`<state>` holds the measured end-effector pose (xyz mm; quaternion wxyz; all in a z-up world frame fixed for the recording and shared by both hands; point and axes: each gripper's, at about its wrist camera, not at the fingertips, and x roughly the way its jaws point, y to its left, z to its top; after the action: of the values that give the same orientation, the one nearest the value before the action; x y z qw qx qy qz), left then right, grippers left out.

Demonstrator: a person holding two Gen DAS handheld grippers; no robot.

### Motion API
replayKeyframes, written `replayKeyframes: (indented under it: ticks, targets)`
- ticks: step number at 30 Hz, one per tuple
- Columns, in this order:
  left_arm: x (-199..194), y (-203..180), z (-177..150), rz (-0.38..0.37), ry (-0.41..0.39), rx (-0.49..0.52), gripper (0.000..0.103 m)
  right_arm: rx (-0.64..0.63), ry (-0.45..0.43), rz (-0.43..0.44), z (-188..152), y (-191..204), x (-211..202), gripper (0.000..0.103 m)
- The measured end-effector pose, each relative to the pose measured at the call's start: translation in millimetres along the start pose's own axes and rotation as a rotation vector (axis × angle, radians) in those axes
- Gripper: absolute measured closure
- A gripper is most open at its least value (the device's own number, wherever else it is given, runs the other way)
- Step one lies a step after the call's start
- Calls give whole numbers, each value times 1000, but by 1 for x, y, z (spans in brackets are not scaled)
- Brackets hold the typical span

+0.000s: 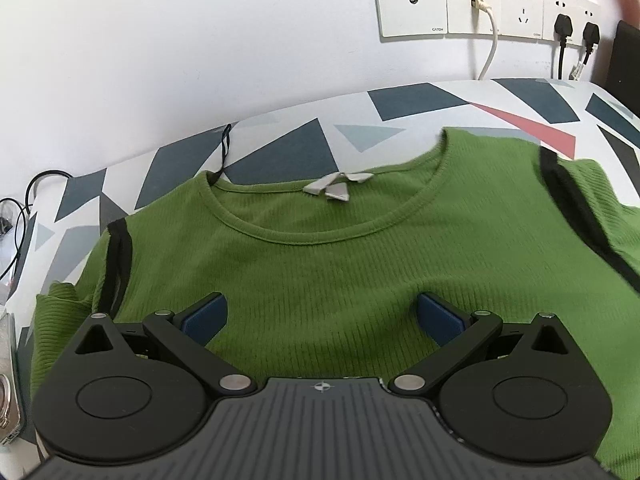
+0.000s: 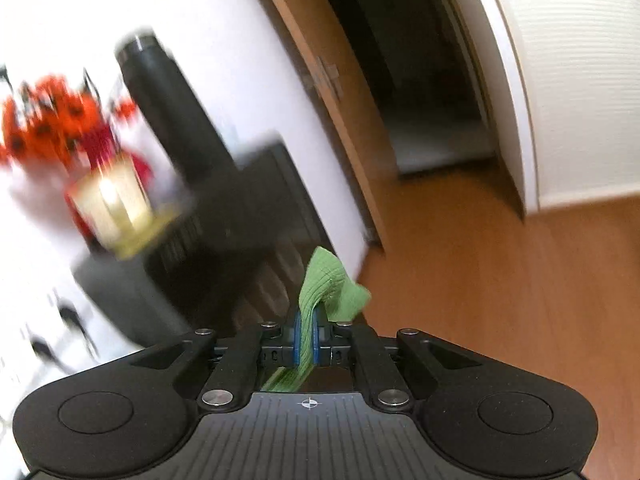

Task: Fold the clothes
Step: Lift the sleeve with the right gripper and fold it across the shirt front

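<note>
Patterned tablecloth (image 1: 416, 98) under a green ribbed shirt (image 1: 320, 256), laid flat, neckline at the far side toward the wall, body running back to the near edge. Left gripper (image 1: 322, 316) hovers over its chest, jaws spread wide, holding nothing. Left view alone shows wall sockets (image 1: 484, 4) beyond. Right view, blurred, sees only floor and doorway: right gripper (image 2: 307, 340) clamped on a fold of green fabric (image 2: 326, 284), pointing away.

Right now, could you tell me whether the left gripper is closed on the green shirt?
No, the left gripper is open, its blue pads apart above the green shirt.
</note>
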<state>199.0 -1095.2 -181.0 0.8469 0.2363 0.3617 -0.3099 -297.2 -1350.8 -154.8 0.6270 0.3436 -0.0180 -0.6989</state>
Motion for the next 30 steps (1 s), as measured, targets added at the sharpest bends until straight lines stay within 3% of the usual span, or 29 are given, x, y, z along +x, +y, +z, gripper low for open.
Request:
replayKeyframes:
  ticks: [8,10,14,17,22,27,30]
  targets:
    - [0,1,1,-26,8,-5,0,66,101,30,-9,0,10,98]
    - [2,6,5,-60,43,-9,0,79,129,43,-13,2,10,98]
    - [-4,27,2,-151,77,-53,0,35,201,156,-21,30,-5,98]
    - [-18,53,-7,-227,56,-144,0,-14,238,279,-26,73,-13,98]
    - [-40,107,-28,-349,43,-284,0,-140,349,582,-52,177,-44,98]
    - [-64,148,-49,-366,10,-344,0,-333,541,927,-107,287,-103,98]
    - [-75,166,-64,-369,3,-391,0,-404,661,1062,-147,330,-140,98]
